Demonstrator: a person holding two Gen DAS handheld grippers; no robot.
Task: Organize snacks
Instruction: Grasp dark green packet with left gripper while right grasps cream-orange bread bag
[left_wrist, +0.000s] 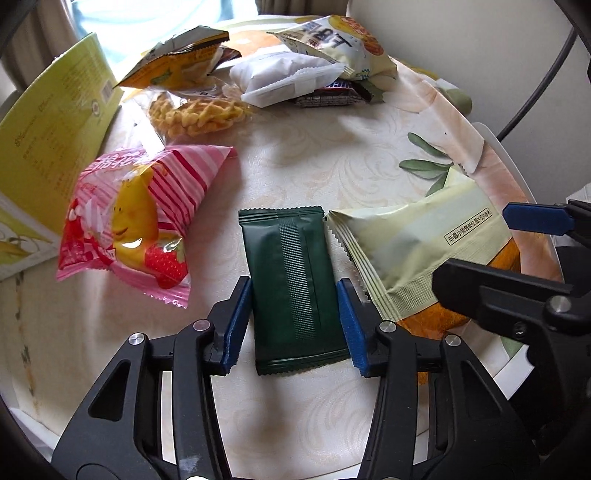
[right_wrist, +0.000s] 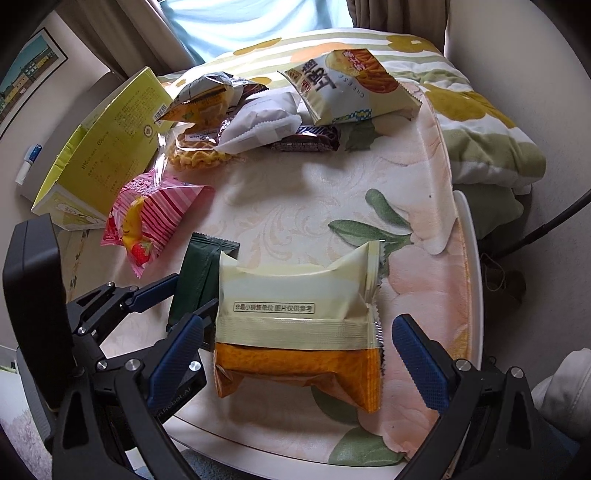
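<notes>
The left gripper (left_wrist: 291, 321) pinches the dark green foil packet (left_wrist: 295, 291) (flat on the table (left_wrist: 314, 158)); the right gripper (right_wrist: 295, 365) straddles, wide, the pale yellow-and-orange snack pouch (right_wrist: 299, 325).

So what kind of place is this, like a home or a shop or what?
Most likely a home, perhaps a bedroom or living room. A small round table wears a floral tablecloth, a rumpled flower-print blanket lies behind it, and curtains frame a bright window.
</notes>
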